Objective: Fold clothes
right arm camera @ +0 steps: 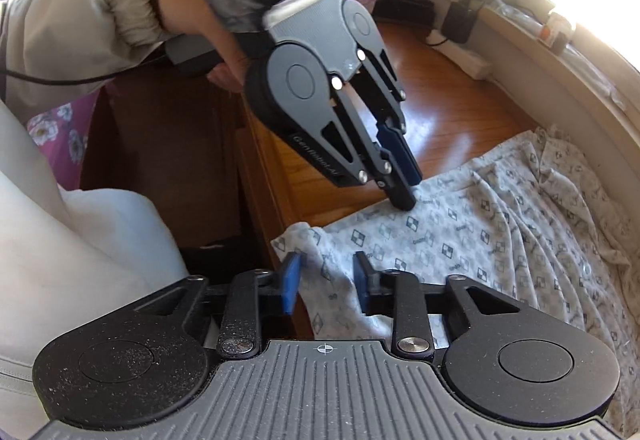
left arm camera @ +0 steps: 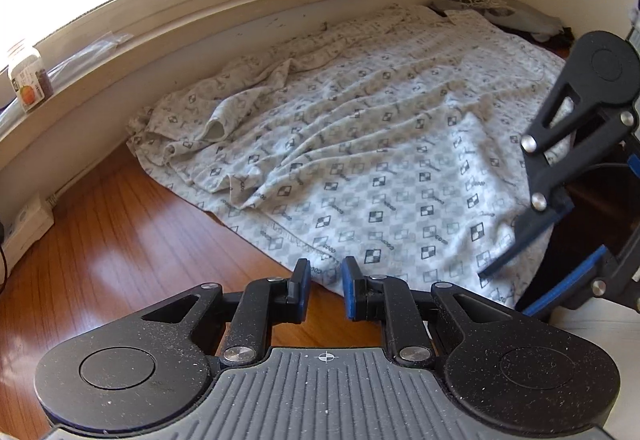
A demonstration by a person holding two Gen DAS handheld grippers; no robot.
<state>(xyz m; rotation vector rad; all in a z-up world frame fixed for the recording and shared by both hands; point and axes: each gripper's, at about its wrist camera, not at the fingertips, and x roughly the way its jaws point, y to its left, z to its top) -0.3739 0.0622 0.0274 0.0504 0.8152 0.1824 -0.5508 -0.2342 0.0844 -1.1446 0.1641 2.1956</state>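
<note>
- We've got the patterned garment [left arm camera: 360, 144] spread over the wooden worktop [left arm camera: 120, 240], rumpled and bunched toward the windowsill [left arm camera: 200, 12].
- Our left claw [left arm camera: 326, 290] sits at the near hem, jaws apart, nothing held.
- Our right claw [right arm camera: 326, 286] straddles the corner hanging off the edge, jaws apart too.
- No crisp fold showing; judging by this, most folding remains.

A glossy wooden floor [left arm camera: 120, 240] fills the lower left. At ten o'clock a labelled jar [left arm camera: 30, 80] stands on the window ledge [left arm camera: 200, 20], with a clear plastic bag [left arm camera: 88, 52] beside it. A white power strip [left arm camera: 26, 228] lies at nine o'clock against the wall.
</note>
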